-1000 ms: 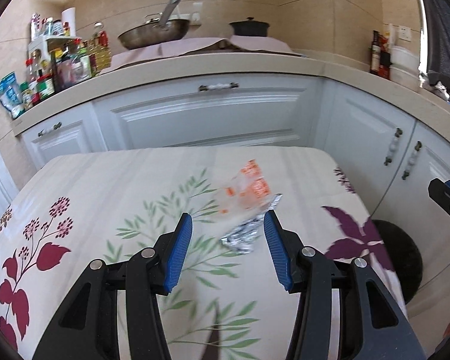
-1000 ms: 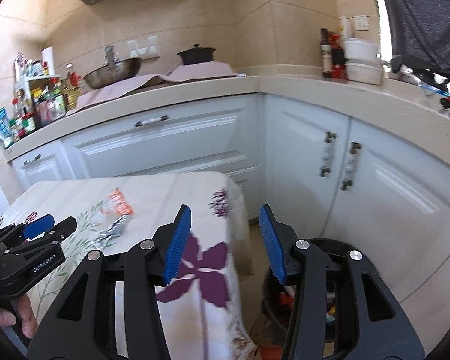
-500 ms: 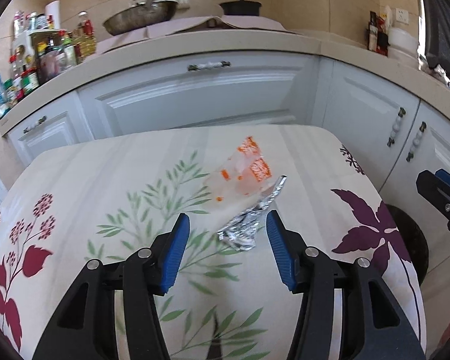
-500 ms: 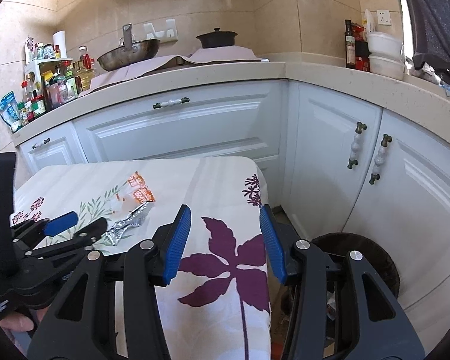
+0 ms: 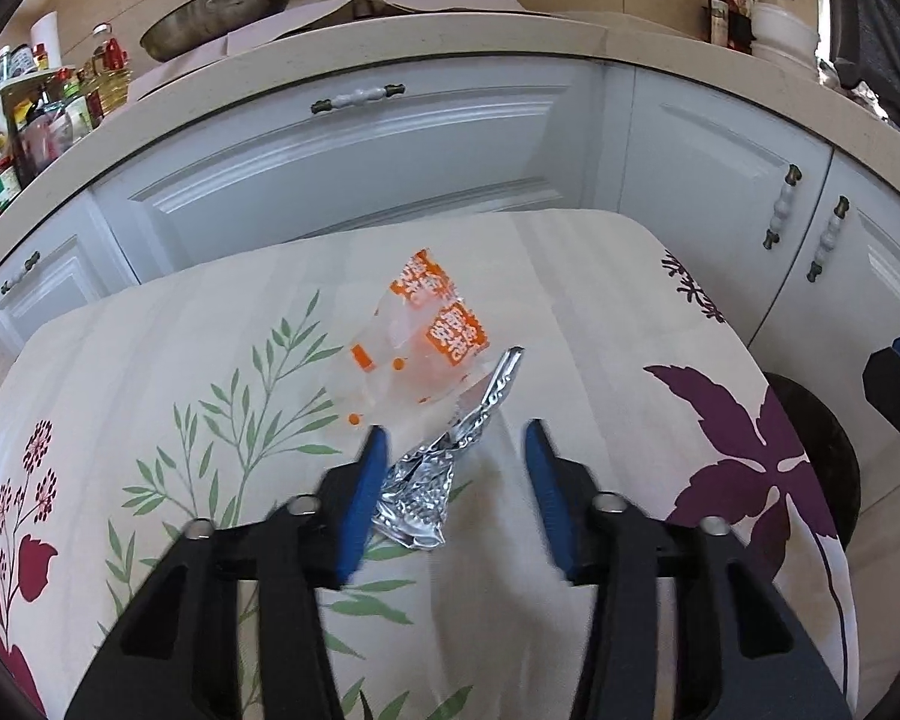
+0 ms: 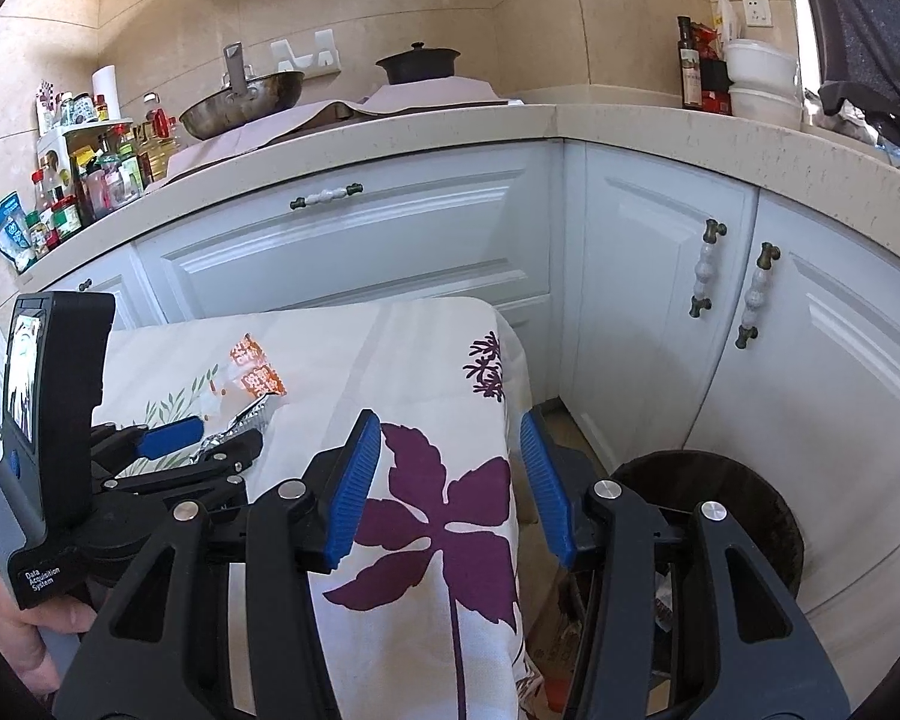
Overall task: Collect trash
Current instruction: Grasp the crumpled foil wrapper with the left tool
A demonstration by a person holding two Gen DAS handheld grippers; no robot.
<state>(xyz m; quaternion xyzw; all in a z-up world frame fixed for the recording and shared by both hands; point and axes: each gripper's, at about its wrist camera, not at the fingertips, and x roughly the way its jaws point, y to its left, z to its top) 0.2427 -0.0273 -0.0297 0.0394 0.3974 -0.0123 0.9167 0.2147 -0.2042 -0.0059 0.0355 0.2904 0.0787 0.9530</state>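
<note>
Left wrist view shows the left hand-held gripper point(image 5: 455, 474), jaws just narrowed yet apart, straddling the crumpled silver foil wrapper point(image 5: 429, 492) on the floral-clothed desk point(image 5: 150, 360) for pickup.

- Beige glossy tiled walls point(image 6: 510, 12) catching daylight from the right.
- White panelled cabinet doors point(image 6: 354, 240) wrapping the corner under a speckled cream stone countertop point(image 6: 660, 126).
- Floral-printed cream tablecloth point(image 5: 570, 300) covering a table beside the cabinets.
</note>
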